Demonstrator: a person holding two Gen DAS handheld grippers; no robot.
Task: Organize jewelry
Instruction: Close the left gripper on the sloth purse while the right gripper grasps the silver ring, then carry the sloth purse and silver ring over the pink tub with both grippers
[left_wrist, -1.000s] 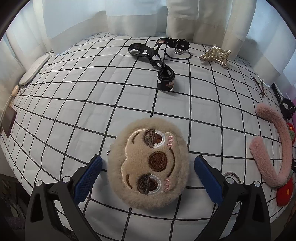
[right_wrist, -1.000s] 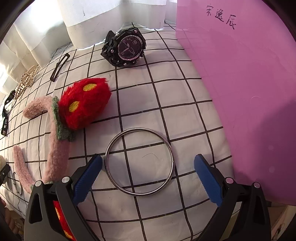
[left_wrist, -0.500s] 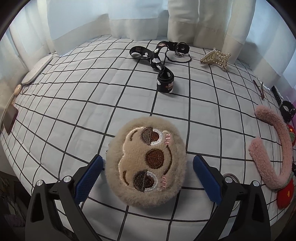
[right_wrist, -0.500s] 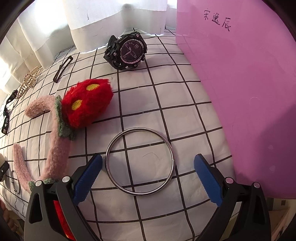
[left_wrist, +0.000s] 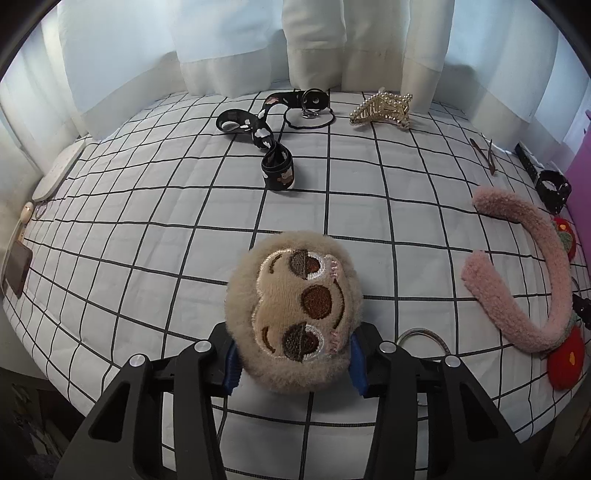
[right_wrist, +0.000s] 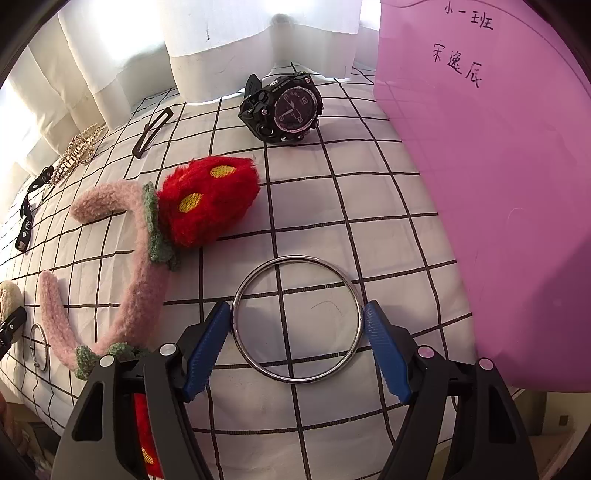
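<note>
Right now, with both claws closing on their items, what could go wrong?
1. The left claw has just been closing and squeezes the round plush sloth near its lower edge; soft fur could slip out on lifting.
2. The right claw, also just closing, flanks the thin metal bangle lying flat on the checked sheet; the pads may ride over it or pinch the fabric.
3. The pink box stands close on the right.

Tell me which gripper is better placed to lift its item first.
Left, probably: the left gripper already squeezes the plush sloth, jaws just closed. The right gripper barely brackets the metal bangle.
</note>
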